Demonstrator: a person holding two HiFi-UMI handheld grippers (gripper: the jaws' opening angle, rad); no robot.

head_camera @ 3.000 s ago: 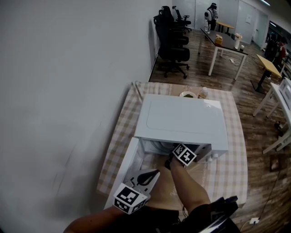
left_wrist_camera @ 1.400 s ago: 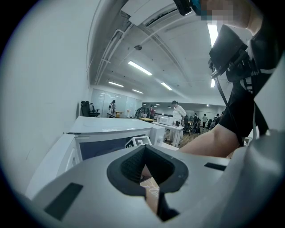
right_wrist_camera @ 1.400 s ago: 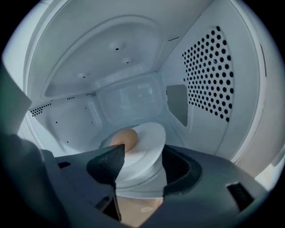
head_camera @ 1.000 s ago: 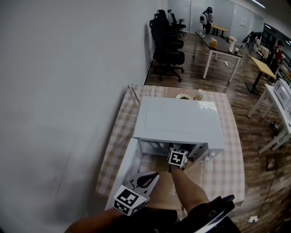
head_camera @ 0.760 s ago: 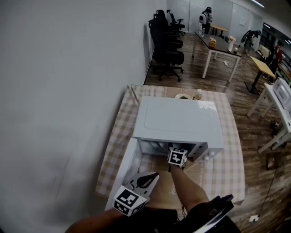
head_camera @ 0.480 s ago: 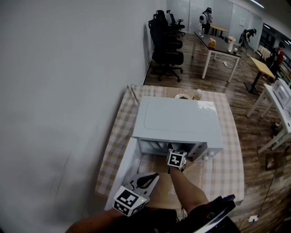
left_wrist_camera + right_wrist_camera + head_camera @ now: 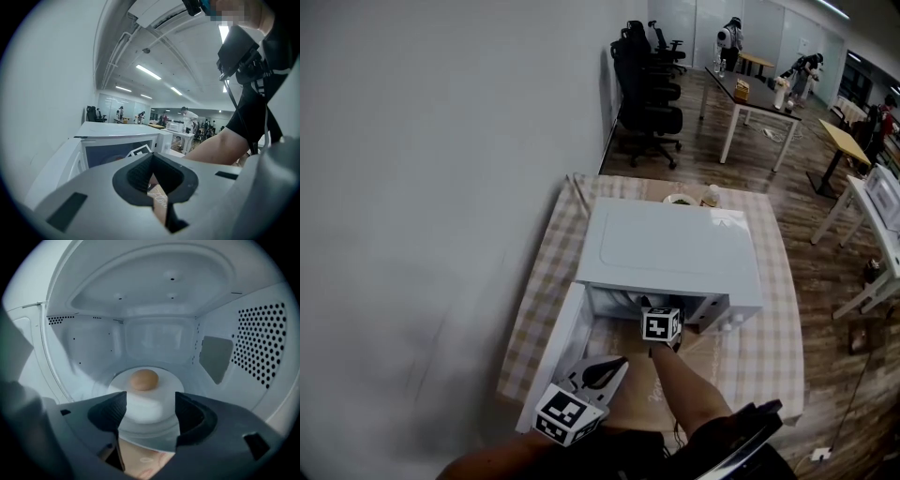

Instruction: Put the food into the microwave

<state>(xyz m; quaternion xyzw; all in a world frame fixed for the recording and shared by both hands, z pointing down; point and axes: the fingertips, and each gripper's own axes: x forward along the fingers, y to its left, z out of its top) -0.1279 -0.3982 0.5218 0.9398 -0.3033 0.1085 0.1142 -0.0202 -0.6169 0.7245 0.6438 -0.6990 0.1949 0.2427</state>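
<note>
The food, a brown bun [image 7: 144,379] on a white plate [image 7: 146,401], sits on the turntable in the middle of the open microwave [image 7: 675,248]. The right gripper [image 7: 150,417] hangs at the oven's mouth, jaws wide and clasping nothing. The left gripper [image 7: 598,370], jaws pinched together and empty, waits at lower left by the swung-out door [image 7: 558,347]. Placing looks done; next I'd expect the right gripper to back straight out, then the door to be closed.

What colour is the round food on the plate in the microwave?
Golden brown. The round food shows best in the right gripper view.
</note>
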